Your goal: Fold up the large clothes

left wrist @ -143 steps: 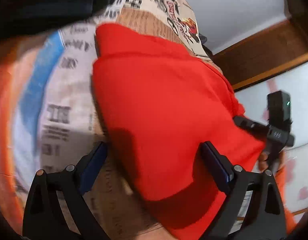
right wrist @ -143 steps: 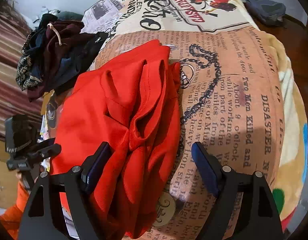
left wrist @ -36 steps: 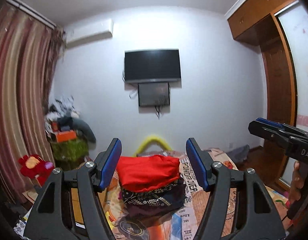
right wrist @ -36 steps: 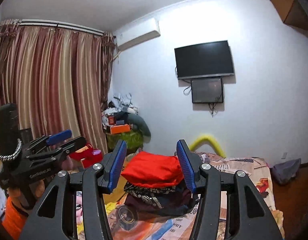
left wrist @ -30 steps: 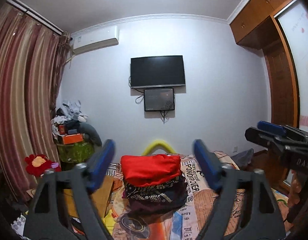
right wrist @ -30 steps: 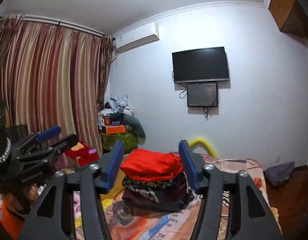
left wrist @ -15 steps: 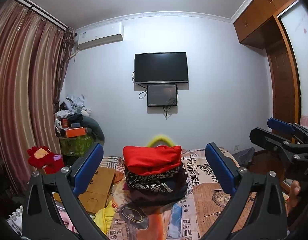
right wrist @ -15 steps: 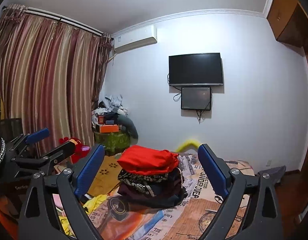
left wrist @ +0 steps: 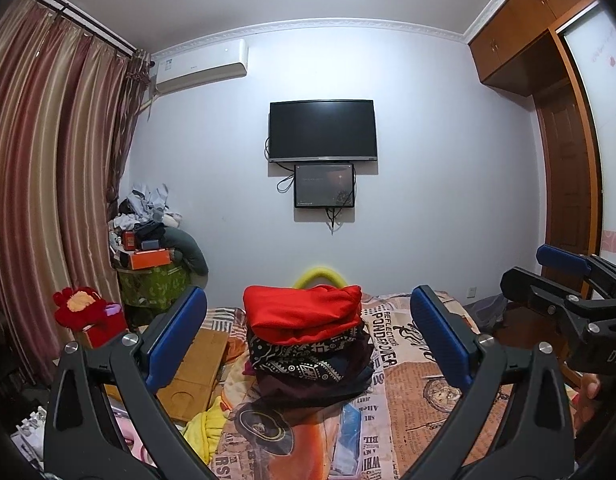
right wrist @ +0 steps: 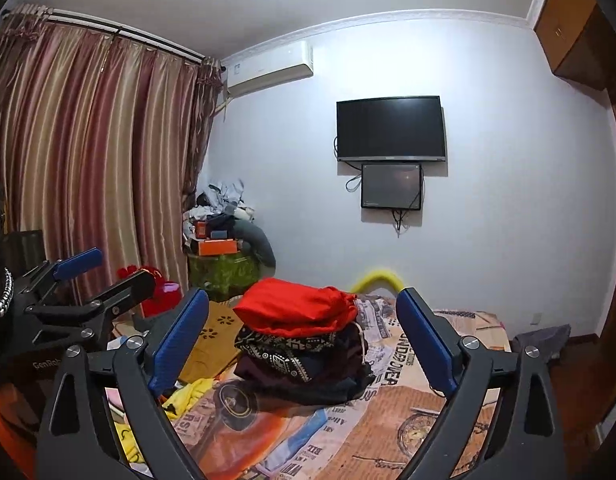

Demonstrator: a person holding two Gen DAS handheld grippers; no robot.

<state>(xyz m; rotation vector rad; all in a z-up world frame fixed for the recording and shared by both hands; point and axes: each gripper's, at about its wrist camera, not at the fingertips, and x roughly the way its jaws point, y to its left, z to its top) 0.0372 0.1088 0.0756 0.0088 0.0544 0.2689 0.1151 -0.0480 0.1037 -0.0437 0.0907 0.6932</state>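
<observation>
A folded red garment [left wrist: 304, 312] lies on top of a stack of dark folded clothes [left wrist: 311, 368] on the bed; it also shows in the right wrist view [right wrist: 296, 310]. My left gripper [left wrist: 308, 340] is open and empty, held well back from the stack. My right gripper [right wrist: 304, 340] is open and empty too, also well back. The right gripper appears at the right edge of the left wrist view [left wrist: 563, 300], and the left gripper at the left of the right wrist view [right wrist: 80, 300].
The bed has a newspaper-print cover [left wrist: 411, 400]. A wooden tray [left wrist: 196, 372] and yellow cloth [left wrist: 204, 424] lie left of the stack. A cluttered green stand [left wrist: 152, 280], curtains [left wrist: 48, 200], a wall TV [left wrist: 321, 130] and a wardrobe [left wrist: 563, 160] surround the bed.
Both grippers let go of the red garment, pulled back and rose level with the room. In the last second both jaws opened wider. The red garment now rests on the stack.
</observation>
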